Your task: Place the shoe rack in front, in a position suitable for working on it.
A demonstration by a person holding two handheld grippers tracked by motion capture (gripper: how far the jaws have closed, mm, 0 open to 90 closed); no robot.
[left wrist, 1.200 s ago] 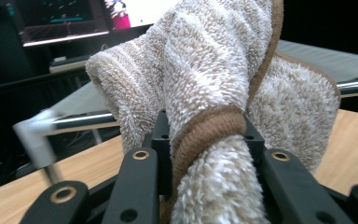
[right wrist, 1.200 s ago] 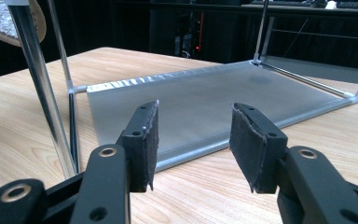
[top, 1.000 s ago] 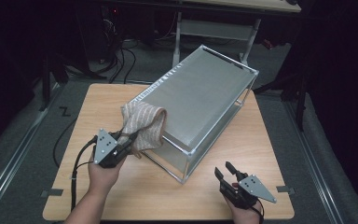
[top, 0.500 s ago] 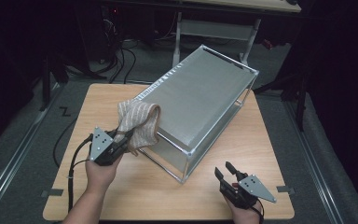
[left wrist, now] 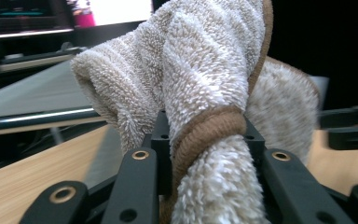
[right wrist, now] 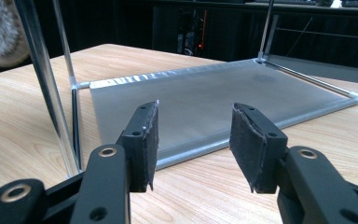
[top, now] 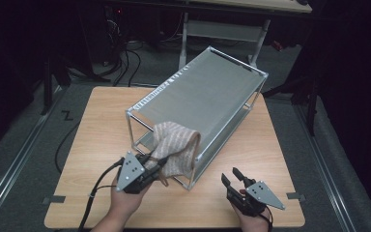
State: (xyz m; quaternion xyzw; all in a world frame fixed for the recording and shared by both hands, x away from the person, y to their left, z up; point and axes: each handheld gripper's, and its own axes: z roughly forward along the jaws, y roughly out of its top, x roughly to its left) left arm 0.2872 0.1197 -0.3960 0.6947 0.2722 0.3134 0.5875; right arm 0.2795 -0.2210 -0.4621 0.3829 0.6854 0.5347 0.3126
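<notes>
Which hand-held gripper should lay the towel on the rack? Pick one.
Left. The left hand-held gripper already clamps the beige fluffy towel at the silver metal rack's near corner; the right hand-held gripper sits open, apart.

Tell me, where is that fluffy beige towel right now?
In the high view the towel hangs at the near corner of the metal rack, clamped in the left gripper at the table's front left.
</notes>
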